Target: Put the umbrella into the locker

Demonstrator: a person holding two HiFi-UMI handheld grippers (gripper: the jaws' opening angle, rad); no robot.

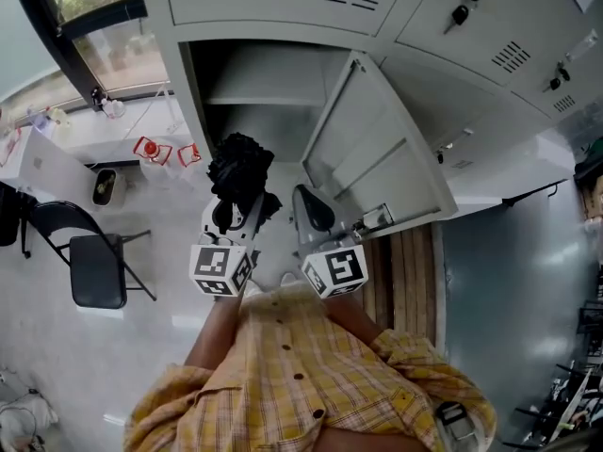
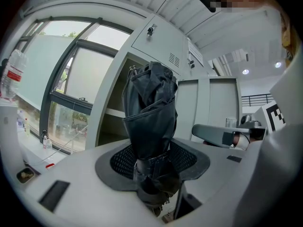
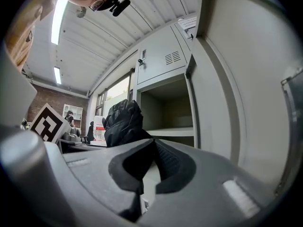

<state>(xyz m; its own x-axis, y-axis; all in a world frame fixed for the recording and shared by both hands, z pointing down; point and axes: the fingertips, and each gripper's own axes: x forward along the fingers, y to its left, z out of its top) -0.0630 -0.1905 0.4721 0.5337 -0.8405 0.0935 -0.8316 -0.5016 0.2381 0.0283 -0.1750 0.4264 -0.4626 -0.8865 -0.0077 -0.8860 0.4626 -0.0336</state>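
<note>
- Left gripper (image 1: 230, 217) has the umbrella (image 1: 239, 171). Its own view shows the jaws clamped on the lower part of the folded black bundle (image 2: 151, 122), which is pinched between the ribbed pads (image 2: 122, 161).
- The umbrella stands roughly upright out of the left gripper (image 2: 154, 176), its crumpled fabric top rising above the jaws.
- The locker (image 1: 219, 111) is straight ahead. One compartment gapes open, with a shelf across it and a dark space above.
- The grey door (image 1: 382, 153) is swung wide to the right, with its inner face showing.
- The umbrella sits just in front of that opening, at its lower edge in the head view. Whether the tip has crossed the threshold, I can't tell.
- Right gripper (image 1: 311, 205) hangs just beside the left one, near the door's lower edge. In its own view the jaws (image 3: 152, 148) are together at the tips with nothing between them.
- That same view catches the umbrella (image 3: 122, 122) off to its left and the open compartment (image 3: 165, 112) beyond.
- The neighbouring locker doors are shut, with keys (image 1: 462, 12) hanging in the locks.
- A black folding chair (image 1: 94, 264) stands on the floor well to the left.
</note>
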